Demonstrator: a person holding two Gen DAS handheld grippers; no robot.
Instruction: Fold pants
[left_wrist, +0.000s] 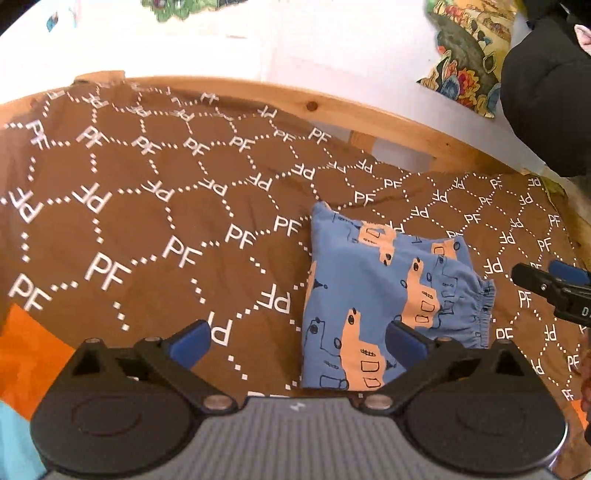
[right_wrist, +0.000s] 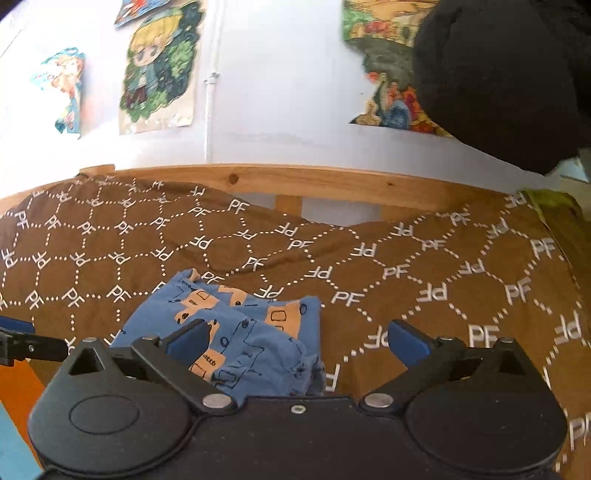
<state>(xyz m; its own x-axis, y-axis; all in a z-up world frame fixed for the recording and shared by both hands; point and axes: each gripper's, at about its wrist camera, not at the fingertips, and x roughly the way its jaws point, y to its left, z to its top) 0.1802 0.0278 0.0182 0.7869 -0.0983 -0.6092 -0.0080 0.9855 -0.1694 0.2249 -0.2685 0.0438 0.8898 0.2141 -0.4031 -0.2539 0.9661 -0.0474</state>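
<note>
Left gripper (left_wrist: 299, 341): jaws spread wide, nothing between the pads; it hangs over the brown bedspread (left_wrist: 147, 229), with the pants just ahead and to its right.
Pants (left_wrist: 373, 295): blue with orange vehicle prints, lying on the bed as a compact folded bundle, elastic waistband ruffled at the right edge.
Right gripper (right_wrist: 297, 339): jaws likewise wide and empty, above the bundle's right part.
Step in hand: by the look of it the fold is done and the cloth let go.
Next move: probably a clean lift away from the bundle, or a light press if the top layer springs up.
Around: wooden bed rail (right_wrist: 295, 181) behind, pictures (right_wrist: 162, 70) on the wall, a dark garment (right_wrist: 498, 74) hanging at upper right.
In the way: nothing lies on the pants.
</note>
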